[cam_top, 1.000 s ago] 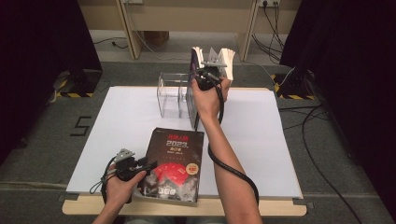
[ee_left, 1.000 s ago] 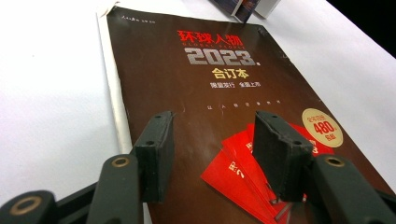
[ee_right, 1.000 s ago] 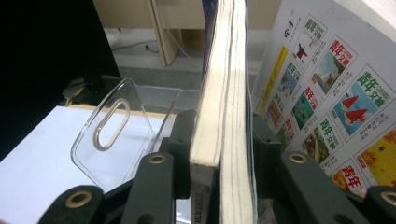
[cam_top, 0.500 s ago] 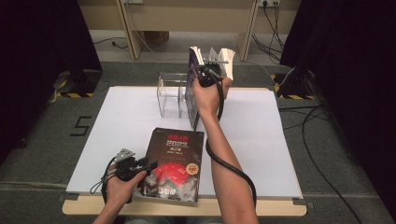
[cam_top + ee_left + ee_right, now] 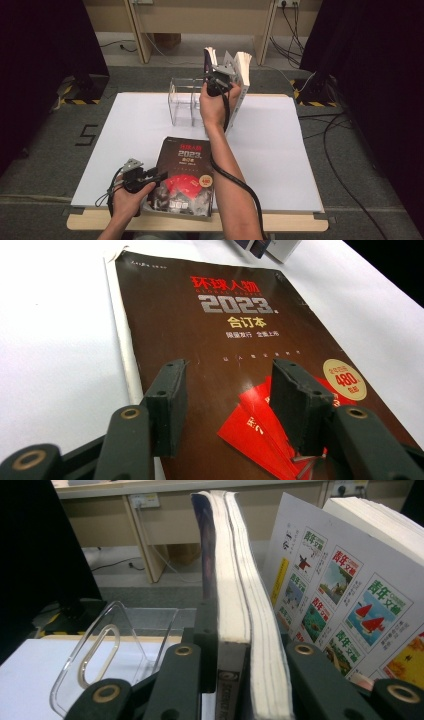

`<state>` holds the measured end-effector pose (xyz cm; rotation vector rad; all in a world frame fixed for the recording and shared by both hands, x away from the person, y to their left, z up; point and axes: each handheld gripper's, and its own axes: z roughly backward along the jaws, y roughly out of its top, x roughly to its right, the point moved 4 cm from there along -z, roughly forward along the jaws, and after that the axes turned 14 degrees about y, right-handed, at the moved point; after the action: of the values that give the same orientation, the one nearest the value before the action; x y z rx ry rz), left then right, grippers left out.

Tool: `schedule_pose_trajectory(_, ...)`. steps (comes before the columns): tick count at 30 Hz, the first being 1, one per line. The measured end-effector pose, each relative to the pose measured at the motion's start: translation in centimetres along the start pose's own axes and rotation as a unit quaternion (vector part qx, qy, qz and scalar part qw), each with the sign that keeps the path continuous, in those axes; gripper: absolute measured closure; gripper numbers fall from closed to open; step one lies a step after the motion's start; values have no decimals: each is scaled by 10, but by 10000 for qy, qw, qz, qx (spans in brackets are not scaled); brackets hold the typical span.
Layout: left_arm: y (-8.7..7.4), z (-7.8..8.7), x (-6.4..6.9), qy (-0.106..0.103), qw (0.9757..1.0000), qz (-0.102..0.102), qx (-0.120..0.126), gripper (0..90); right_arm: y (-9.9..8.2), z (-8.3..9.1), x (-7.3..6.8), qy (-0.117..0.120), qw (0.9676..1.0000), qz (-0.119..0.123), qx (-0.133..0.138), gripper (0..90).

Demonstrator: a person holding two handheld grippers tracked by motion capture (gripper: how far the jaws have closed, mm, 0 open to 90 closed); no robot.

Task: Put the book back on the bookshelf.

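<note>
Since the earlier frames, our right gripper (image 5: 216, 75) has just been closing its jaws on the upright books (image 5: 240, 605), which it now clamps from both sides beside the clear plastic stand (image 5: 182, 100) at the table's (image 5: 280, 150) far edge; a further book (image 5: 350, 590) leans just beside them. Our left gripper (image 5: 161, 176) rests unmoved, jaws apart and gripping nothing, over the dark magazine (image 5: 225, 350) lying flat at the near edge.

Bright tabletop (dark, dim surroundings)
</note>
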<state>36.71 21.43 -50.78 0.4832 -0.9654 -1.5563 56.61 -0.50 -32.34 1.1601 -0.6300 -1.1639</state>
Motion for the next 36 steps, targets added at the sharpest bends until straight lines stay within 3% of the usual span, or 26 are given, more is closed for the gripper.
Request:
schedule_pose_trajectory(5, -1, 2, -1, 8, 10000, 21, 9, 484, -10, 1, -4, -105, 9998, 156, 103, 765)
schedule_pose_trajectory(8, -2, 4, -2, 23, 10000, 17, 17, 484, -9, 3, -2, -76, 9999, 83, -20, 758)
schedule_pose_trajectory(10, -2, 5, -2, 21, 10000, 23, 27, 484, -9, 7, -2, -57, 9997, 191, -172, 738)
schedule_pose_trajectory(14, -2, 5, -3, 55, 10000, 48, 28, 484, -11, 11, 2, 346, 9982, -146, -462, 691)
schedule_pose_trajectory(18, -2, 5, -1, 29, 10000, 27, 31, 484, -8, 13, 9, 545, 9959, -258, -680, 667)
schedule_pose_trajectory(25, -2, 3, 0, 8, 10000, 28, 12, 484, -2, 20, 13, 710, 9946, -437, -619, 622)
schedule_pose_trajectory(36, 0, 4, 3, -7, 10000, -16, 56, 479, -9, 35, 13, 917, 9935, -300, -597, 601)
